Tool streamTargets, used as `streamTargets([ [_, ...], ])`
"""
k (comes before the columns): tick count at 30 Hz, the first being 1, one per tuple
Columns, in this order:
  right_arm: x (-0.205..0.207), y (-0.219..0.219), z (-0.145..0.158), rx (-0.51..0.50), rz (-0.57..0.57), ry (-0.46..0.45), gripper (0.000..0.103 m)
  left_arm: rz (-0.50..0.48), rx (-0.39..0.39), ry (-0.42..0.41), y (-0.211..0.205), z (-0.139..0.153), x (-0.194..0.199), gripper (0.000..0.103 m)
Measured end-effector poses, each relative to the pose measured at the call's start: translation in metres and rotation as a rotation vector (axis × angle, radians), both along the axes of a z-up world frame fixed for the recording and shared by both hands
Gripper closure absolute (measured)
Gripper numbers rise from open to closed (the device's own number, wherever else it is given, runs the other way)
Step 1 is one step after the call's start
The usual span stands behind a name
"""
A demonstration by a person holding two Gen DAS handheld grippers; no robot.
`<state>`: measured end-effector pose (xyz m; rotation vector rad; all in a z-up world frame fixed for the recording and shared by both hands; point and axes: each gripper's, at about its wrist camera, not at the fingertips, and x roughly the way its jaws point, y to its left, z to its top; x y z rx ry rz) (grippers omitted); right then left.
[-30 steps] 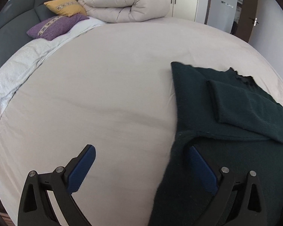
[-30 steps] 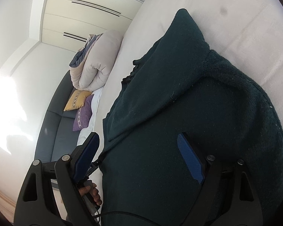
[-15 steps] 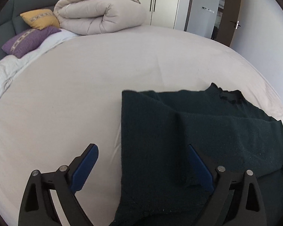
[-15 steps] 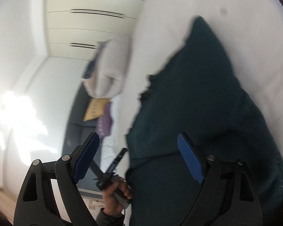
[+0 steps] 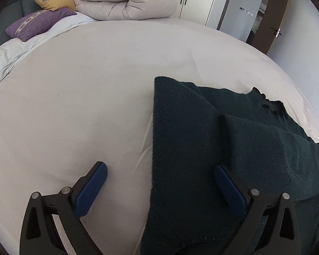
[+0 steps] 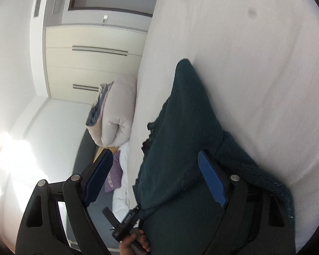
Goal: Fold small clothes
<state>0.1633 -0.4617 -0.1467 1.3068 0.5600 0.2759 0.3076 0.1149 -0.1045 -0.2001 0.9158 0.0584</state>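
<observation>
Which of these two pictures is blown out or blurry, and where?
Right wrist view: strong glare washes out the wall at lower left, the bed sheet is overexposed, edges slightly soft. Left wrist view: evenly lit and sharp; the dark sweater keeps its knit texture; fisheye bulges the bed.

No text, label, brand or number can be read in either view. In the left wrist view, far ahead and to the right of the left tongs, a grey panel beside the door carries a small dark strip with pale marks, but they are too small to read. In the right wrist view, below and between the fingers of the right tongs, the black handle held in the person's hand has a small plate with faint light marks; these too are blurred and cannot be read.
</observation>
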Motion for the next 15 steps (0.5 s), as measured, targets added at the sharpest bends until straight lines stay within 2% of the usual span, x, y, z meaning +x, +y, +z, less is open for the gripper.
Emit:
streamTargets([
  [2,-0.003,-0.008,-0.002,0.018,-0.015,-0.030,0.025,0.002,0.020,0.003,-0.003,-0.001,0.000,0.000],
  [5,-0.007,-0.006,-0.006,-0.068,0.009,0.002,0.049,0.009,0.020,0.003,-0.002,-0.002,0.000,0.000],
  [6,-0.009,-0.007,-0.009,-0.071,0.008,0.008,0.052,0.008,0.014,0.001,-0.002,-0.002,0.000,0.000],
  [8,-0.015,-0.013,-0.011,-0.033,-0.006,0.003,0.052,0.009,0.002,-0.001,0.001,-0.002,-0.002,0.000],
  [11,-0.029,-0.017,0.001,-0.084,-0.048,0.022,0.048,0.013,-0.009,-0.006,0.002,0.001,-0.006,0.000],
  [12,-0.036,-0.017,0.009,-0.116,-0.059,0.018,0.034,0.018,-0.015,-0.007,0.003,0.004,-0.010,0.000],
  [13,-0.039,-0.014,0.017,-0.124,-0.049,-0.006,0.024,0.024,-0.026,-0.010,0.004,0.007,-0.015,0.000],
  [14,-0.034,0.000,0.027,-0.126,-0.014,-0.031,0.018,0.020,-0.059,-0.022,0.005,0.010,-0.022,0.000],
  [15,-0.029,0.008,0.036,-0.139,0.036,-0.053,0.018,0.014,-0.083,-0.024,0.005,0.011,-0.026,0.000],
])
